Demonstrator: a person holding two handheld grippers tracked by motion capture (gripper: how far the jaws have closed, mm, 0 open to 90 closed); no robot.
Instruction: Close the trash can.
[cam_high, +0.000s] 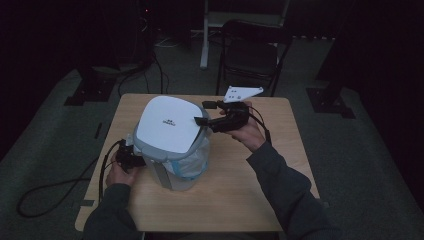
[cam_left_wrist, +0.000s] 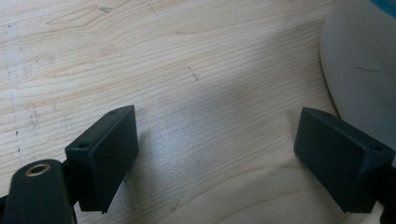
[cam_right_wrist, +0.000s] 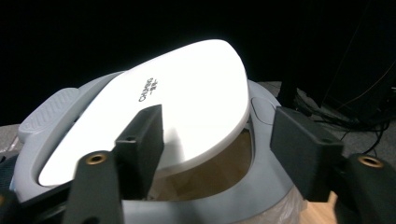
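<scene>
**Lid half up, bin braced from the left**

So you've got the small grey plastic trash bin with a clear liner bag (cam_high: 172, 160) sitting near the middle of the light wooden table (cam_high: 240, 200), a bit toward your left side. Its glossy white rounded-square lid (cam_high: 167, 125) is tilted up on the side facing your right hand, and in the right gripper view you can see the gap under it, down into the bin past the grey rim ring (cam_right_wrist: 261, 186).

Your right claw (cam_high: 204, 120) is spread wide, with one jaw out over the raised edge of the lid and the other off to the side. It isn't pinching anything; my guess is it's either propping that edge or about to. Your right forearm comes in at a diagonal from the bottom, wrist bent in toward the bin.

Your left claw (cam_high: 131, 156) sits low, right beside the bin's base on the hinge side, which looks like bracing so the bin doesn't slide while the lid gets worked. It's spread too: the left gripper view has bare wood between the jaws and the bin's pale curved wall (cam_left_wrist: 359, 70) just past one of them. Left hand rests low at the table, elbow tucked back.
</scene>
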